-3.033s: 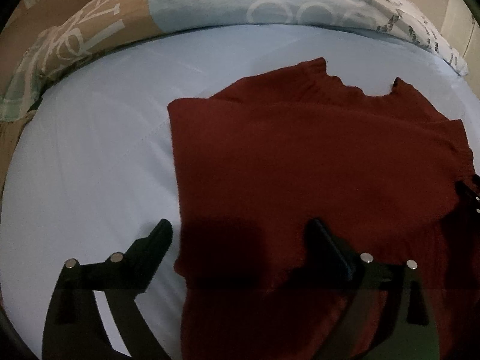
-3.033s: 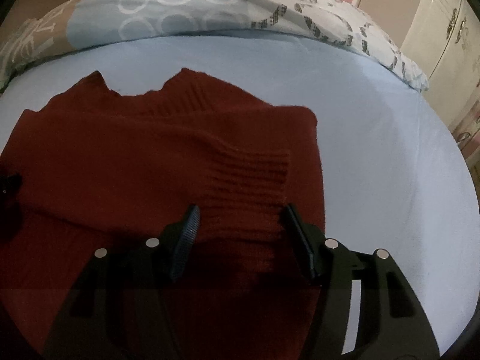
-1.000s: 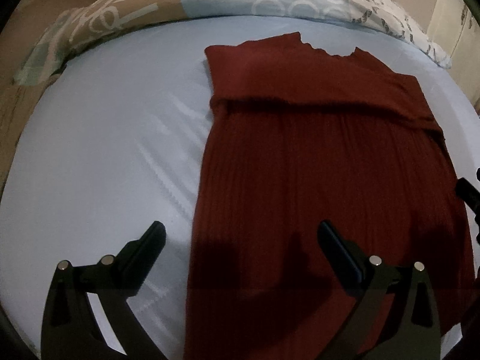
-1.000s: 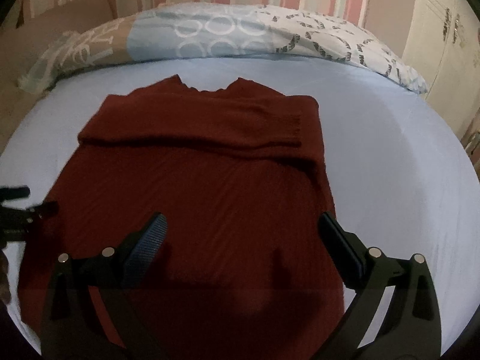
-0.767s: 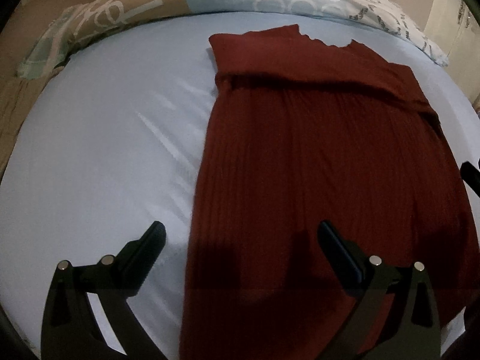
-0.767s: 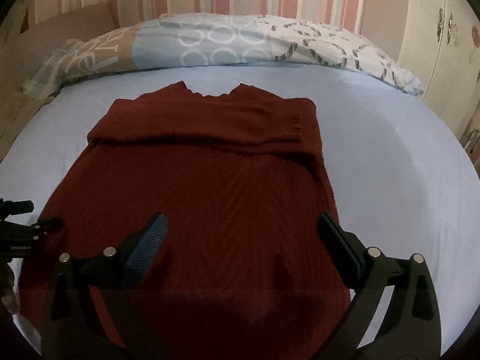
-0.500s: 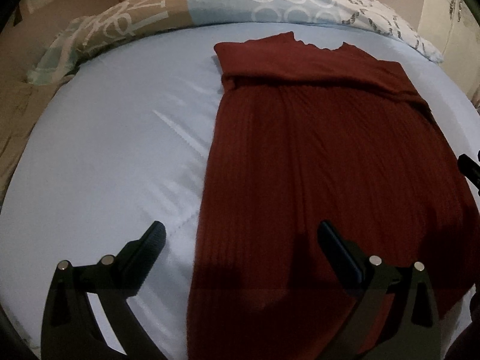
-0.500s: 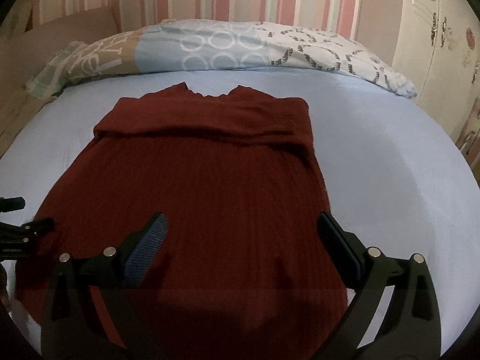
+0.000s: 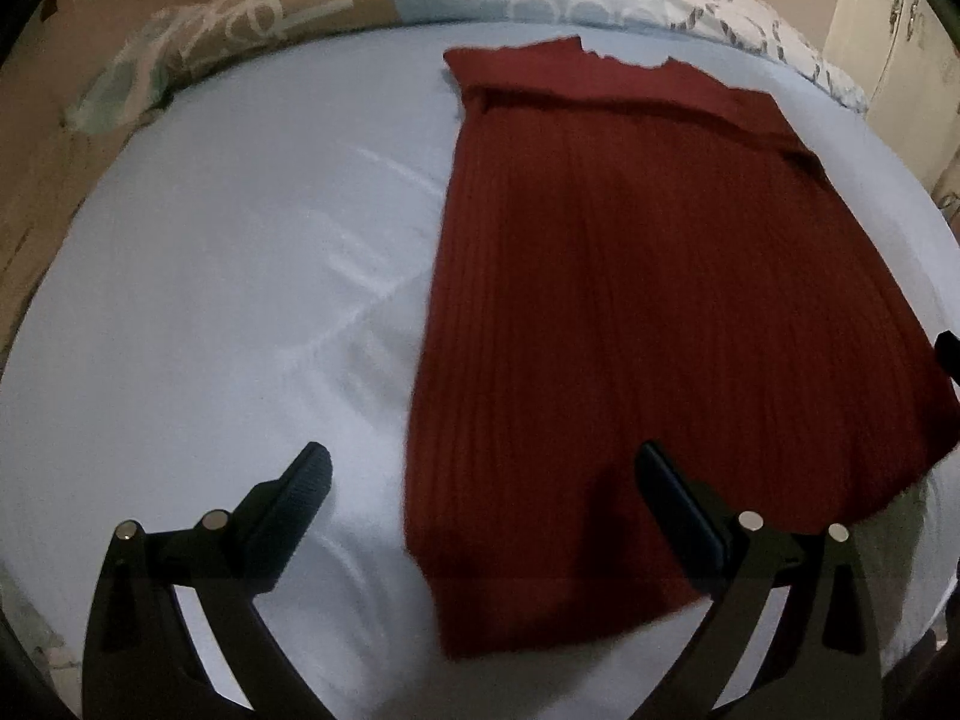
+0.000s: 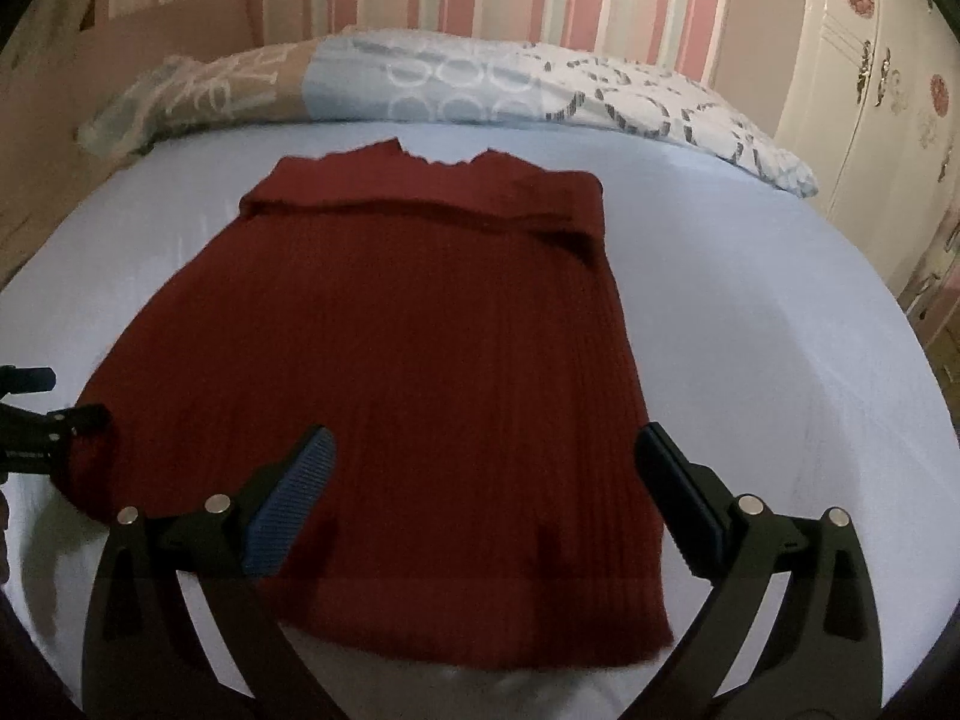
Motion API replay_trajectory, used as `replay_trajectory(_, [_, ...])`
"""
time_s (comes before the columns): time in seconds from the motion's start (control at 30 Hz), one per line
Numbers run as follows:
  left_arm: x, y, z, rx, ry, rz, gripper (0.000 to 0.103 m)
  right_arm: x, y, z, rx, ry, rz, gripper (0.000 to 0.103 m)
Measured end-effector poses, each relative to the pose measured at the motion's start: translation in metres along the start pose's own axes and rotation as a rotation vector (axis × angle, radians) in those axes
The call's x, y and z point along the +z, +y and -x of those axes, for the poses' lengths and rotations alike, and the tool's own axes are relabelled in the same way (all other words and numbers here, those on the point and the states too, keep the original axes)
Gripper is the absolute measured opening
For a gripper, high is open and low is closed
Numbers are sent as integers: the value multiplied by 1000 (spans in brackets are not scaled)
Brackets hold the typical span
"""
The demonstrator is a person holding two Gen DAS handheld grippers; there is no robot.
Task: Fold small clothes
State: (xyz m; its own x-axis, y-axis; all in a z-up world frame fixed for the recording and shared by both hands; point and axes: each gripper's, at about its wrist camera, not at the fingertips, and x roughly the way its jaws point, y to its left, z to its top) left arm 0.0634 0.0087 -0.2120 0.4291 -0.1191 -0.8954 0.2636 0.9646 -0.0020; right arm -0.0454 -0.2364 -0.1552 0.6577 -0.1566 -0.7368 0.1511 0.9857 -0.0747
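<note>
Sweater (image 10: 414, 372) lies flat on bed (image 10: 780, 330), sleeves folded across chest, hem nearest. Left claw (image 9: 480, 474) & right claw (image 10: 483, 450) hover wide open, empty, prob. lined up w/ hem corners.

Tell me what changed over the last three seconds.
Both grippers, left and right, pulled back from the sleeves toward the hem and opened wider; neither holds anything. The sweater stayed flat on the bed, sleeves folded across the chest, pillows unmoved.
</note>
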Motion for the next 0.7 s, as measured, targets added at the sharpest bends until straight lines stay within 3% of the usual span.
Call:
replay_trajectory(0.23, [-9,3,-16,-110,120,58,101,-6,-1,10,-2,20,8,100])
replay_trajectory(0.47, [-11,-9,-24,-84,180,6,101,-15,-3,11,-21,33,8,100])
replay_trajectory(0.6, [-10,-12,-19,-68,160,4,101,-25,-2,10,-27,47,23,100])
replay_trajectory(0.7, [-12,-11,-16,-70,152,19,93,-30,-4,10,-35,58,14,100])
